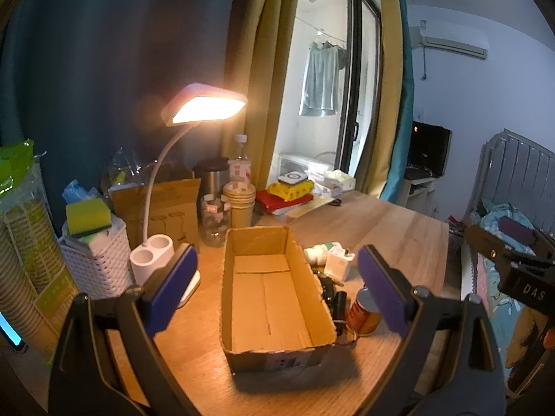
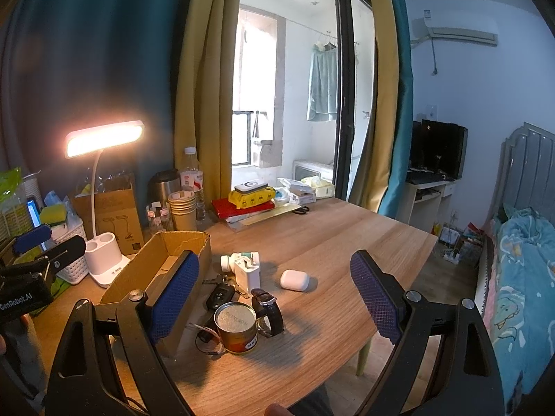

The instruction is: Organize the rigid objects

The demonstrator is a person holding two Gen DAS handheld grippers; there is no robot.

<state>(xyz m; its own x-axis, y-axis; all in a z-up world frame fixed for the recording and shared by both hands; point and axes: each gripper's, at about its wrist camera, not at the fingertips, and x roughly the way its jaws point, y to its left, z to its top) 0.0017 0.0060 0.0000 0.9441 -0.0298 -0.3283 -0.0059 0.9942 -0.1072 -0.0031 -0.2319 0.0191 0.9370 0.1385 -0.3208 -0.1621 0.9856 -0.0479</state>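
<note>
An empty open cardboard box (image 1: 274,298) lies on the wooden table (image 2: 329,235); it also shows in the right wrist view (image 2: 156,270). Right of it lie a small orange tin can (image 2: 237,327), a black wristwatch (image 2: 269,312), a car key (image 2: 218,294), a white charger (image 2: 248,274), a white pill bottle (image 2: 239,260) and a white earbud case (image 2: 295,279). My left gripper (image 1: 277,287) is open above the box. My right gripper (image 2: 274,294) is open above the can and the watch. Both are empty.
A lit desk lamp (image 1: 204,104) stands left of the box, beside a white basket (image 1: 97,263) with a sponge. Paper cups (image 1: 239,204), a jar, bottles and stacked books (image 2: 249,204) line the table's back. A bed (image 2: 520,260) is at the right.
</note>
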